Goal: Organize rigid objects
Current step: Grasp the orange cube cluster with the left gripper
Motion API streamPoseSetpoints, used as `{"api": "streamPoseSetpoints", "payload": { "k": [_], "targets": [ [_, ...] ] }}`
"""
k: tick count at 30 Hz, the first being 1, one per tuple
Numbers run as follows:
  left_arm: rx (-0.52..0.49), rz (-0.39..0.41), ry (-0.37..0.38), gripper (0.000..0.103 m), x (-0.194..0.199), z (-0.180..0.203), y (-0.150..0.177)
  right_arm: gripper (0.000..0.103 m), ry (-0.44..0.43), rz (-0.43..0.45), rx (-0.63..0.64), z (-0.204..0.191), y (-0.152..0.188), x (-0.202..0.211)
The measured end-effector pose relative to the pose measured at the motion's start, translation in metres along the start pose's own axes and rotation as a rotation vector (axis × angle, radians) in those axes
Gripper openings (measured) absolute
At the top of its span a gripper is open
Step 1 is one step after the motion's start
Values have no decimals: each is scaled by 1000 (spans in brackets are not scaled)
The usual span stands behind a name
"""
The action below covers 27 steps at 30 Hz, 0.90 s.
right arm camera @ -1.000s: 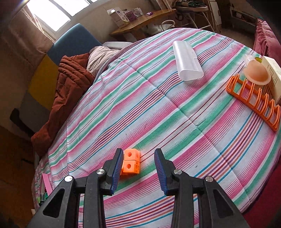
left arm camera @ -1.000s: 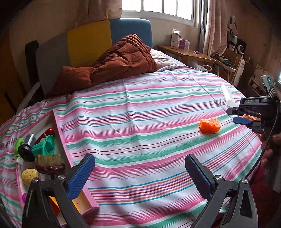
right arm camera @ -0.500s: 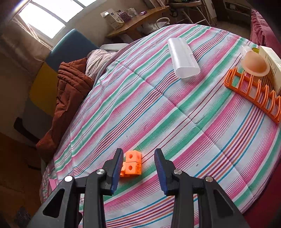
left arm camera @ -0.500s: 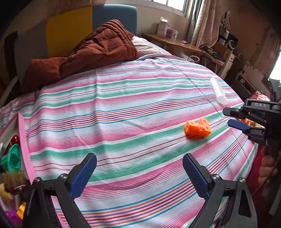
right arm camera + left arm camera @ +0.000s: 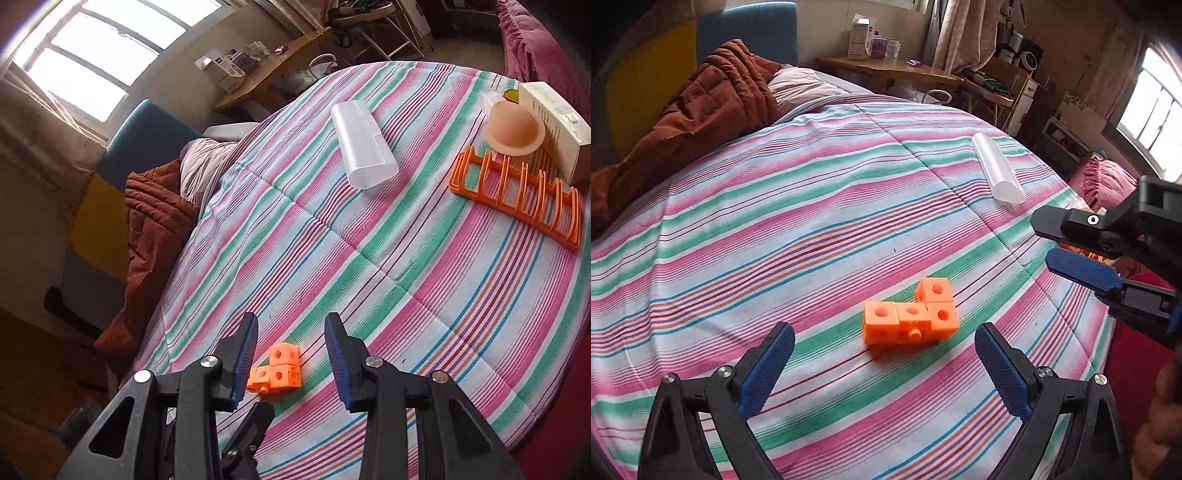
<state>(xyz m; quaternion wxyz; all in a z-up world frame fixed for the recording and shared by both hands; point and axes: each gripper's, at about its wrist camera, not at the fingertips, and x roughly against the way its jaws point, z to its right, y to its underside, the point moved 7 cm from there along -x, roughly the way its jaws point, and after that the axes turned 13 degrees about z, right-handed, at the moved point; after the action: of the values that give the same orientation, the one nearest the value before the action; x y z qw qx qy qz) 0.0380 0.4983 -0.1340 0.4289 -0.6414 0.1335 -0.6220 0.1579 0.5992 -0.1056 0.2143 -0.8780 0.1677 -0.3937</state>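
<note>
Left wrist view: the orange block cluster (image 5: 911, 316) lies on the bed (image 5: 812, 229), just ahead of the left gripper (image 5: 884, 360), jaws spread, nothing held. The right gripper (image 5: 291, 350) hovers, jaws partly apart, empty. Clear case (image 5: 364, 144), orange rack (image 5: 517, 195) and box (image 5: 554, 129) remain unsorted; apparently no container is in view.

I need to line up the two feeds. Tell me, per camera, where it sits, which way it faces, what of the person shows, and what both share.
Left wrist: sits on the left gripper, angled down across the striped bedspread toward the orange cube block lying ahead of its wide-open fingers; the right gripper and a hand show at the right edge.
Right wrist: sits on the right gripper, facing down the bed toward the window; its own fingers show, and a finger of the left gripper pokes in below.
Shared: the cube block, the clear case, the brown quilt.
</note>
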Motion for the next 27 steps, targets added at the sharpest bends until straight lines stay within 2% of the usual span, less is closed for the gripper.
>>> {"api": "streamPoseSetpoints", "payload": {
  "k": [1,3,5,7,13,17,23,24,26,27],
  "targets": [
    [-5,-13,-7,97,-7,3,2,38,-4,-4,-5,0,0,-1],
    [-2,-34,-13,90,-17,6,5,38,-2,-19,-15,2,1,-4],
    [3,-39,-23,67,-25,6,7,38,9,-44,-33,7,4,-9],
    [-22,-1,-45,60,-26,4,6,38,6,-83,-65,11,9,-17],
    [-44,43,4,60,-14,4,14,39,-55,-183,-108,7,27,-31],
    [-36,55,26,60,-2,2,22,39,-85,-291,-114,0,49,-43],
    [-8,90,39,60,18,3,27,37,-92,-410,2,-17,79,-55],
    [-9,98,38,60,23,3,27,36,-100,-421,25,-21,82,-55],
    [-17,105,25,59,29,2,29,26,-123,-431,70,-30,88,-53],
    [-16,112,17,59,32,0,30,26,-139,-423,99,-34,88,-50]
  ]
}}
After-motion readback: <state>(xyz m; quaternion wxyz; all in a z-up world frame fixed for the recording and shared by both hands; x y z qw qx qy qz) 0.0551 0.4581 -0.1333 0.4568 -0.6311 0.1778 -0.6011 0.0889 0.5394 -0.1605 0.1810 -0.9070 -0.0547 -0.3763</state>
